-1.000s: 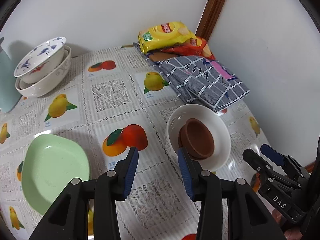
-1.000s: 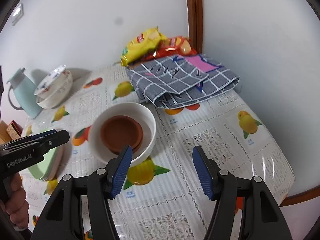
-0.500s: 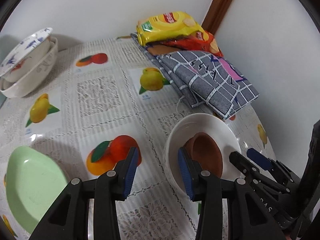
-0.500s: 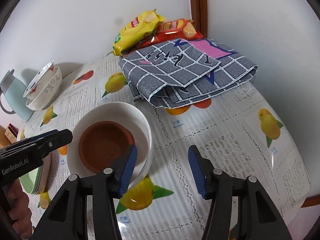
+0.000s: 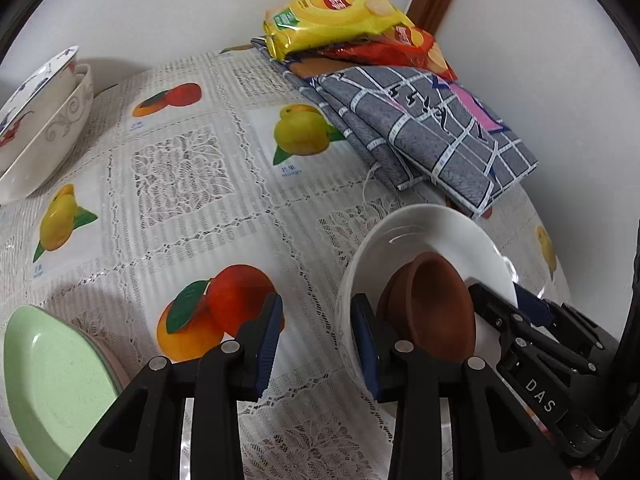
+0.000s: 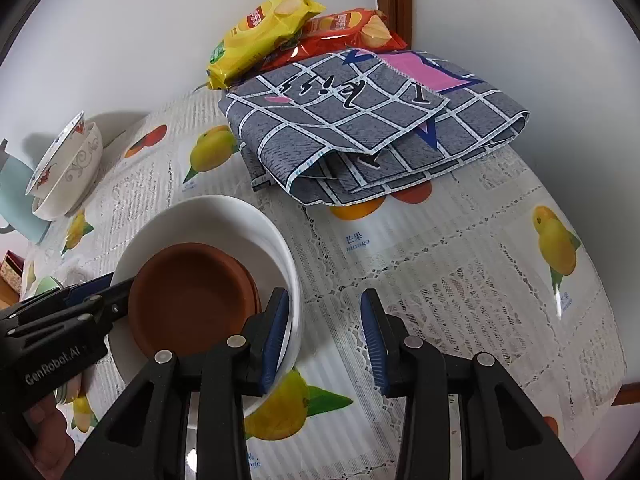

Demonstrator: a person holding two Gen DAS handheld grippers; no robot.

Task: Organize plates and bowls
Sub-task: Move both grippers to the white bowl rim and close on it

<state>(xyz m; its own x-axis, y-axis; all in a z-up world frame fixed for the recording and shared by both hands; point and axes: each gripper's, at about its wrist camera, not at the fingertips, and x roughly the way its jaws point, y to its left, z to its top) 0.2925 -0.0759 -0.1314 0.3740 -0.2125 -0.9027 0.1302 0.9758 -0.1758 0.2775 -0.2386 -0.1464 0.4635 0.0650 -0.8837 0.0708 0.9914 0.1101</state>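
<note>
The white bowl (image 5: 432, 236) sits near the right side of the table (image 5: 192, 184), with a brown bowl (image 6: 192, 300) inside it. The left claw (image 5: 318, 344) straddles the white bowl's left rim, one pad inside, one outside; its jaws are closing, not yet clenched. The right claw (image 6: 324, 340) straddles the opposite rim, also closing, one pad inside the bowl, the other over bare cloth. A green plate (image 5: 52, 384) lies near left.
</note>
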